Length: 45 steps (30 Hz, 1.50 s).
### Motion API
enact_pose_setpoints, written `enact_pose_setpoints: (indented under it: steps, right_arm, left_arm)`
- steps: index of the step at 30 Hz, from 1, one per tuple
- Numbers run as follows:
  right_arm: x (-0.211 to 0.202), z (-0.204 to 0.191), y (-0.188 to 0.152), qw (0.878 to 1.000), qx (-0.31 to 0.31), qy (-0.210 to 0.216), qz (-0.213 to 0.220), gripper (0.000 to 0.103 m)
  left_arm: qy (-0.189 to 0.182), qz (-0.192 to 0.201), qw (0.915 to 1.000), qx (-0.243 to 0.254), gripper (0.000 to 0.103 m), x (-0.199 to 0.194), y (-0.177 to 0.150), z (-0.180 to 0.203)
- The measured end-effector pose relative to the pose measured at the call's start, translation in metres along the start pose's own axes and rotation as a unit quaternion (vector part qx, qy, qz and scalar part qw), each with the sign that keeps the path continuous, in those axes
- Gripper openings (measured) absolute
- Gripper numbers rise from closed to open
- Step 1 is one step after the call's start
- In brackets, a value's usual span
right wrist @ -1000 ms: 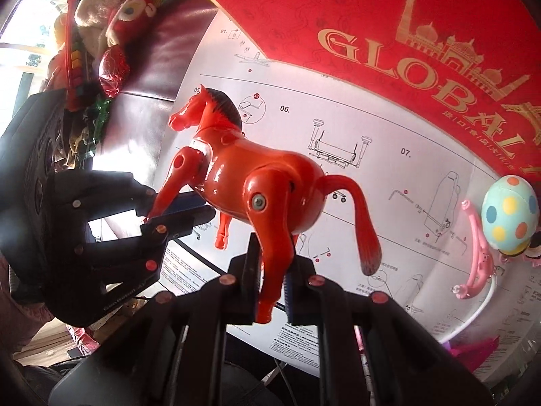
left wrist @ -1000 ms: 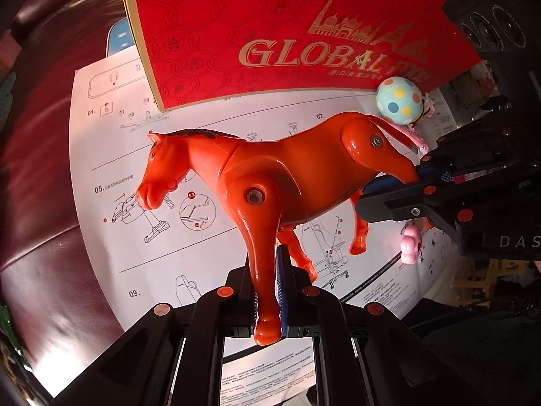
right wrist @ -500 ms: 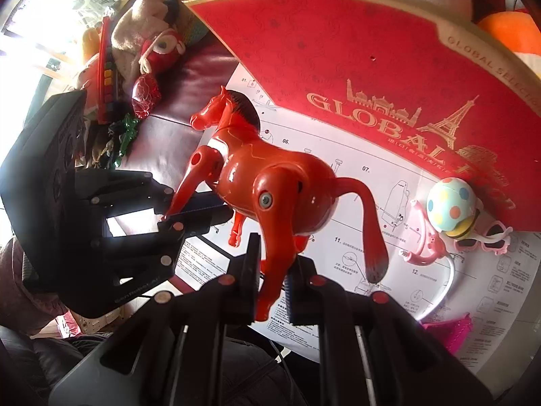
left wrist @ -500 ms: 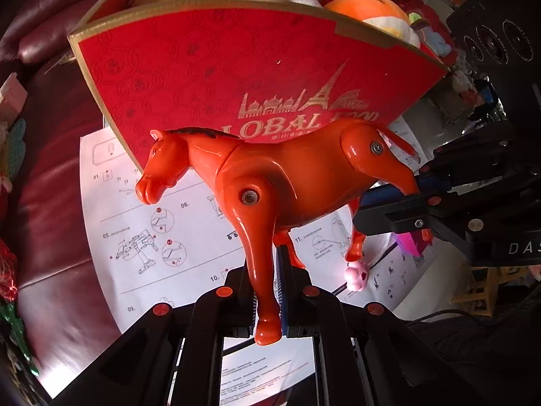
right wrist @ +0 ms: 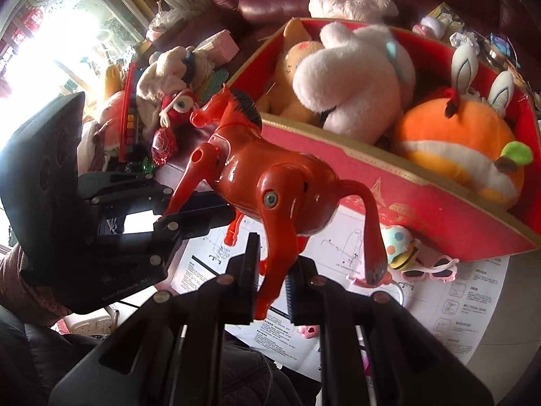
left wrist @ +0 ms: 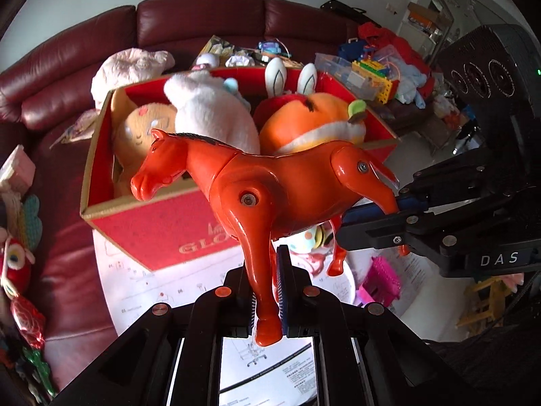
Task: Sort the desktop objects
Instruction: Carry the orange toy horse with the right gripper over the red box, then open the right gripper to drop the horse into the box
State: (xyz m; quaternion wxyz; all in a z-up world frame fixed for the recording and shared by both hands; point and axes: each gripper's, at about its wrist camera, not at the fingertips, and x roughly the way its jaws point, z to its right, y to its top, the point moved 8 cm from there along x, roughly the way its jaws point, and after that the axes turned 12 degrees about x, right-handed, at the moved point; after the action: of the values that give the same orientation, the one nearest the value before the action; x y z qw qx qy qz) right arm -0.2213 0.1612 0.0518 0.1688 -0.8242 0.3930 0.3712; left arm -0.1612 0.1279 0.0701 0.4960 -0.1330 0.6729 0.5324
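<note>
Here the orange toy horse (left wrist: 270, 182) hangs in the air in front of the red cardboard box (left wrist: 159, 233) of plush toys, above the white instruction sheet (left wrist: 162, 291). The left gripper (left wrist: 267, 301) is clamped on a front leg, and the right gripper (right wrist: 272, 280) pinches a hind leg. A spotted egg toy (right wrist: 395, 242) lies on the sheet below, beside the box.

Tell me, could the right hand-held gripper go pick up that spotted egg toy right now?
Probably not yet: the right hand-held gripper is clamped on the orange horse's hind leg, and the spotted egg lies below, behind its tail.
</note>
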Motion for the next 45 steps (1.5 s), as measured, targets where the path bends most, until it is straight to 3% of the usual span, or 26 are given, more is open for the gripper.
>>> enact_pose_setpoints:
  steps: [6,11,19,31,35,38,45]
  right_arm:
    - [-0.034,0.034,0.05,0.998,0.012,-0.016,0.057,0.014]
    - [-0.046,0.064,0.097,0.996,0.016,-0.035,0.085,0.014]
    - [-0.033,0.1,0.165,0.994,0.016,-0.052,0.094,0.014]
    - [-0.005,0.163,0.196,0.991,0.03,-0.102,0.084,0.014]
    - [0.02,0.183,0.183,0.991,0.054,-0.117,0.035,0.017]
    - [0.021,0.188,0.173,0.99,0.058,-0.122,0.034,0.031]
    - [0.007,0.191,0.163,0.989,0.066,-0.121,0.051,0.033]
  left_arm:
    - [0.014,0.017,0.999,0.039,0.009,0.025,0.074,-0.007]
    - [0.022,0.017,0.9987,0.042,0.009,0.053,0.127,-0.02]
    - [0.038,-0.001,0.9992,0.013,0.009,0.105,0.176,-0.059]
    - [0.016,-0.06,0.9977,0.029,0.009,0.188,0.196,-0.054]
    - [0.009,-0.103,0.9943,0.027,0.009,0.213,0.175,-0.052]
    - [0.005,-0.122,0.9921,0.029,0.009,0.221,0.16,-0.049]
    - [-0.008,-0.11,0.9937,0.021,0.009,0.208,0.152,-0.049]
